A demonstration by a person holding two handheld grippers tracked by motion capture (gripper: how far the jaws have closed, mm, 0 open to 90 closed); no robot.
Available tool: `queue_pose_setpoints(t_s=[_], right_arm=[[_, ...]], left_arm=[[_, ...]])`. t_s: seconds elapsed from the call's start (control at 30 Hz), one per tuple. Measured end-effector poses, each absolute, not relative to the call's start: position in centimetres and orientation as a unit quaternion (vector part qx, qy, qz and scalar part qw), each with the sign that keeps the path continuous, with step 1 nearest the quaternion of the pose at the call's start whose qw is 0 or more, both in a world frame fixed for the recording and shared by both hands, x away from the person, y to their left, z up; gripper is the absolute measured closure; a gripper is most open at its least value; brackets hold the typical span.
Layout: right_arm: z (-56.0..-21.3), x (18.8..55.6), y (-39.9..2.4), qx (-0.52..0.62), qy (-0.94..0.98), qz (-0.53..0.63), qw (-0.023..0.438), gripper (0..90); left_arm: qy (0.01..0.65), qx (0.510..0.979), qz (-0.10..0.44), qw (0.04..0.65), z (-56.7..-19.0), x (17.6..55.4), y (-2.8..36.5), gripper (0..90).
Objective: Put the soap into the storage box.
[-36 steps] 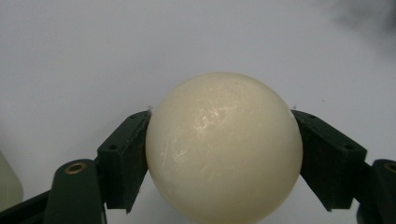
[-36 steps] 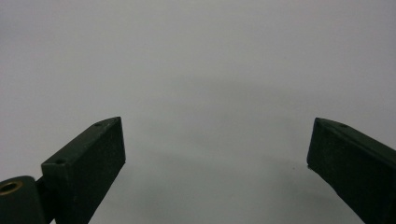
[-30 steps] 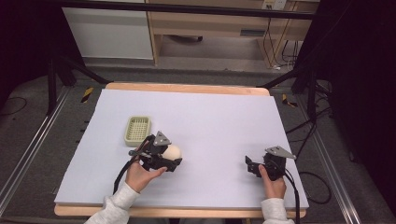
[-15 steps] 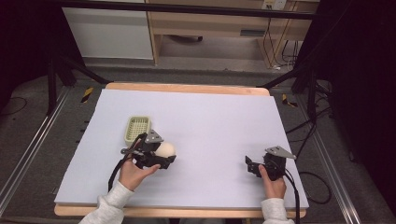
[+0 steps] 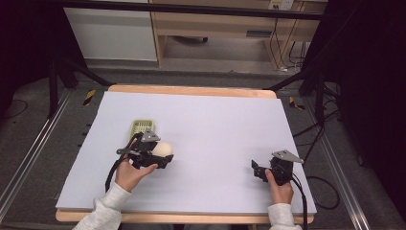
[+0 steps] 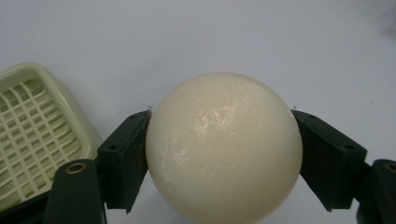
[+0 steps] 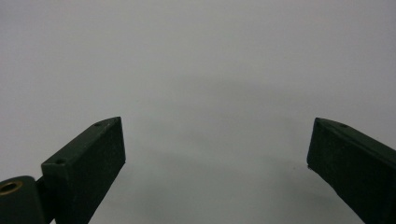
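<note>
Left gripper view has left gripper (image 6: 223, 154) pinching the ball (image 6: 223, 148) beside the basket (image 6: 37, 140), drop-in prob. still pending; right gripper (image 7: 215, 154) spread, idle

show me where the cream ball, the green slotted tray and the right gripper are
cream ball (image 6: 223, 147), left gripper view, front face.
green slotted tray (image 5: 142, 126), high view, grid middle.
right gripper (image 7: 217, 161), right gripper view, gap between open jaws.

Black grippers (image 5: 158, 155), grey top plates, trailing cables; light grey sleeves (image 5: 103, 211).
</note>
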State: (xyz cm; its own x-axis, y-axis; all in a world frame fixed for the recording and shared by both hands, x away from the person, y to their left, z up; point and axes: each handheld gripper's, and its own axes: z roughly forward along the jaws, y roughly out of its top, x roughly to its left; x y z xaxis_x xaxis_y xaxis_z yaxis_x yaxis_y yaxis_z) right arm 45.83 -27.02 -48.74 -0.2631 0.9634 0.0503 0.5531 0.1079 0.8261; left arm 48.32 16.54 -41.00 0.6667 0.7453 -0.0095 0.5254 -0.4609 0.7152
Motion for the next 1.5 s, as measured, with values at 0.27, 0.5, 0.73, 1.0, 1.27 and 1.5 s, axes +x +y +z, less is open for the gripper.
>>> queue_pose_setpoints(t_s=[0.27, 0.5, 0.73, 1.0, 1.27, 1.5], right_arm=[[-48.7, 45.8, -27.0, 0.545, 0.695, 0.385, 0.266, 4.7], [-48.7, 45.8, -27.0, 0.546, 0.695, 0.385, 0.266, 4.7], [-48.7, 45.8, -27.0, 0.546, 0.695, 0.385, 0.267, 4.7], [-48.8, 45.9, -27.0, 0.545, 0.695, 0.385, 0.266, 4.7], [-48.8, 45.9, -27.0, 0.546, 0.695, 0.385, 0.265, 4.7], [-48.8, 45.9, -27.0, 0.546, 0.695, 0.385, 0.265, 4.7]], left_arm=[[0.391, 0.833, 0.164, 0.357, -40.4, 48.9, 18.0, 24.1], [0.405, 0.823, 0.172, 0.360, -40.0, 49.5, 19.0, 24.1], [0.414, 0.818, 0.175, 0.359, -39.8, 50.1, 19.5, 24.1], [0.427, 0.814, 0.181, 0.350, -39.8, 51.2, 20.2, 24.1], [0.440, 0.808, 0.185, 0.346, -39.7, 52.2, 20.7, 24.1], [0.448, 0.805, 0.187, 0.340, -40.0, 53.0, 20.9, 24.1]])
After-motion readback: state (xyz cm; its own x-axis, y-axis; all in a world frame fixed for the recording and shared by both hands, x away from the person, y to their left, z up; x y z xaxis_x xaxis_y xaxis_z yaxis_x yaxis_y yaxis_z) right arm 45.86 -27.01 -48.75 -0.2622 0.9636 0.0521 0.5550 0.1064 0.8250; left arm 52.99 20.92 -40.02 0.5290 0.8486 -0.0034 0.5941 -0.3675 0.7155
